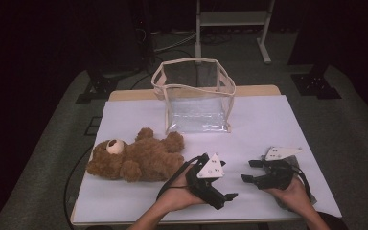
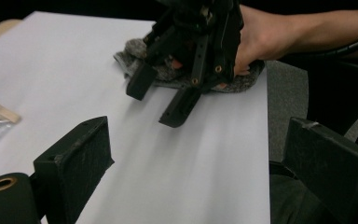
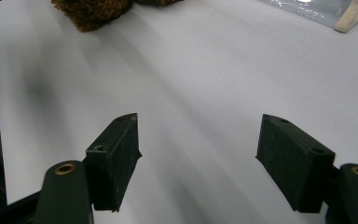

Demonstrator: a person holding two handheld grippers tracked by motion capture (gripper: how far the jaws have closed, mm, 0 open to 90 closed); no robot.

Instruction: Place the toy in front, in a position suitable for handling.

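We see a shaggy brown teddy bear [image 1: 136, 160] (plush, lying flat), clear boxy plastic bag [image 1: 196, 98], left gripper [image 1: 230, 195] and right gripper [image 1: 248, 170] both spread wide, empty.

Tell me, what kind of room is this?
Probably a lab or recording room, not a home: a table with a white cover, a dark curtained background, cables on a grey floor, and a teddy bear beside a clear bag.

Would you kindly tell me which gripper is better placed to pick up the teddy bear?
Left. The left gripper rests right beside the teddy bear, jaws open and empty; the right gripper sits farther away, beyond it.
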